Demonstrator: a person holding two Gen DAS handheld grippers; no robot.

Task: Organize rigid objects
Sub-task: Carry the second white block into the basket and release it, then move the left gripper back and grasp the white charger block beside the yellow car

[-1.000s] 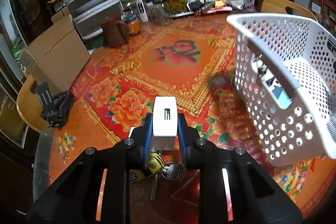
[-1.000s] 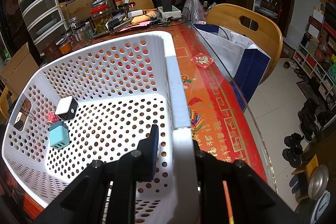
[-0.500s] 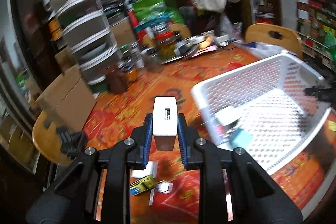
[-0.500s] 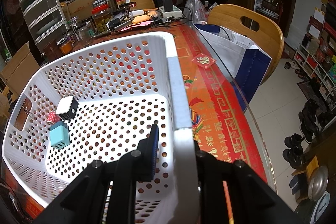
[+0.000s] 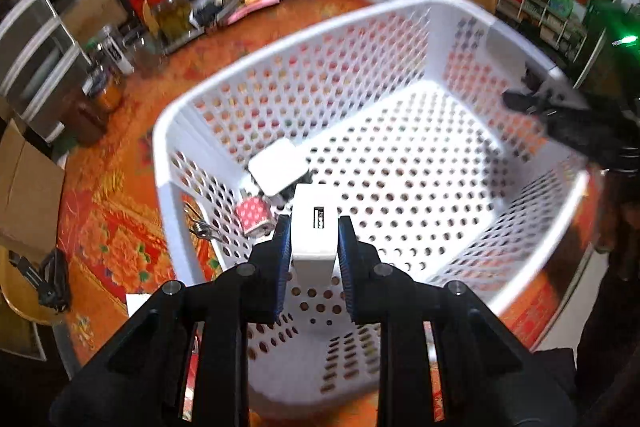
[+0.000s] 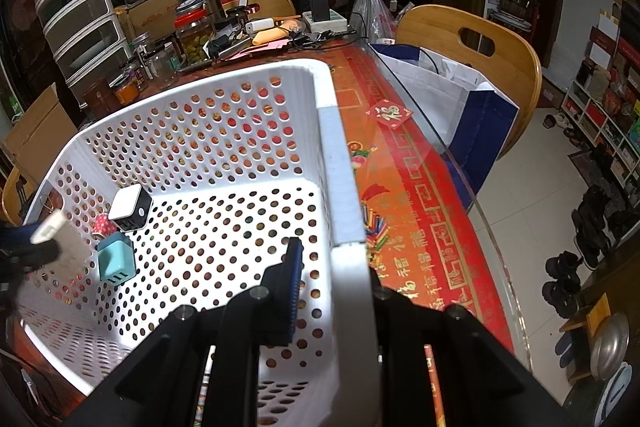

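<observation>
My left gripper (image 5: 314, 227) is shut on a white charger block (image 5: 314, 227) and holds it above the near-left part of the white perforated basket (image 5: 400, 11). In the basket lie a white-and-black cube charger (image 5: 276, 167) and a red dotted item (image 5: 254, 213). My right gripper (image 6: 332, 267) is shut on the basket's right rim (image 6: 338, 187), one finger inside, one outside. In the right wrist view the basket holds the white-and-black cube (image 6: 130, 207), a teal charger (image 6: 116, 259) and the red dotted item (image 6: 104, 225). The left gripper with the white block (image 6: 48, 227) enters at the left edge.
The table carries a red-orange patterned cloth (image 6: 404, 195) under glass. Jars (image 6: 196, 35), drawers (image 6: 80, 23) and clutter stand at the back. A cardboard box (image 5: 24, 183) lies left. Wooden chairs (image 6: 480, 55) stand at the right edge. A metal clip (image 5: 204, 227) hangs on the basket's left wall.
My left gripper has lifted the white block off the table and carried it right, to over the basket. The right gripper and basket have stayed still.
</observation>
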